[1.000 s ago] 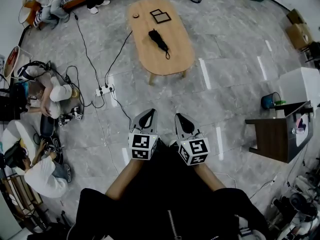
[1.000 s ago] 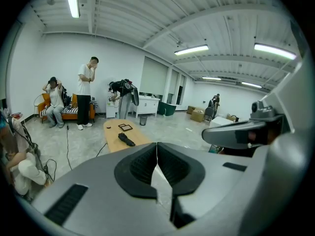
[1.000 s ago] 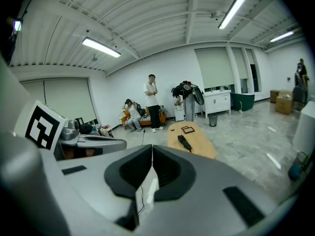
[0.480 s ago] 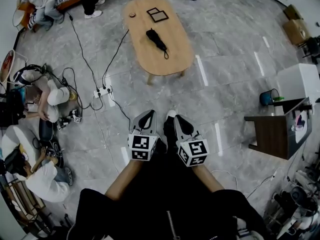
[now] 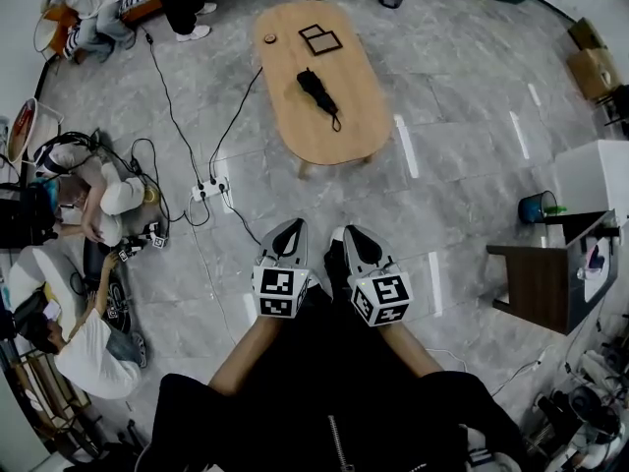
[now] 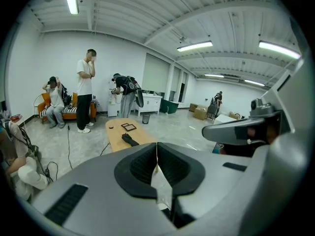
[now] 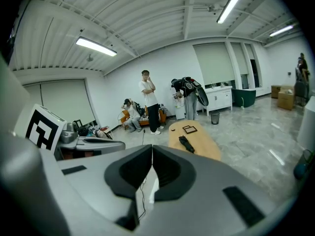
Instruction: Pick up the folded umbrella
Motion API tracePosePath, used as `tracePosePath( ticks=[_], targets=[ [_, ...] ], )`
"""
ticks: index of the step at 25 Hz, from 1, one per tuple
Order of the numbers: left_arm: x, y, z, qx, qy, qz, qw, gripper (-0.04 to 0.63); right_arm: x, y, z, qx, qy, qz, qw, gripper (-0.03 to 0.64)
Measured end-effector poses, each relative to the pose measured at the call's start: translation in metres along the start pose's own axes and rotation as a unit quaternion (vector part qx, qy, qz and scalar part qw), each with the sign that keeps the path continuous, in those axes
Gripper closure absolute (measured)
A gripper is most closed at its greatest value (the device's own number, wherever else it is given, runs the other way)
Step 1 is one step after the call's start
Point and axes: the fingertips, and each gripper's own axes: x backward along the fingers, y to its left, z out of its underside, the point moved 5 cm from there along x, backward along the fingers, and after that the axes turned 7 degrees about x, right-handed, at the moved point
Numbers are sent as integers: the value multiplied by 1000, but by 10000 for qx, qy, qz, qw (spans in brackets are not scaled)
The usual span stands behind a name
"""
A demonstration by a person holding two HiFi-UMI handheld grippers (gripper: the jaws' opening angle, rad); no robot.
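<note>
Both the left gripper (image 5: pixel 290 232) and right gripper (image 5: pixel 356 236) are pressed together on nothing, side by side; the folded umbrella (image 5: pixel 316 88) is seen far off on the table (image 5: pixel 359 116).

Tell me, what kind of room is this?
Probably a work lab or studio: people sit on the floor beside a power strip, boxes are stacked in a corner, and long tube lights line the ceiling.
</note>
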Motion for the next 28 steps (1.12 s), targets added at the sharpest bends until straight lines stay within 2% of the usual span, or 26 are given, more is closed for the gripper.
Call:
tracePosePath(
  ticks=[21, 28],
  targets=[
    [-89, 3, -63, 163, -88, -725, 9972, 580, -77, -92, -62, 175, -132, -801, 9965, 604],
    [-118, -14, -74, 142, -91, -774, 9969, 580, -85, -129, -70, 150, -154, -867, 9960, 604]
  ],
)
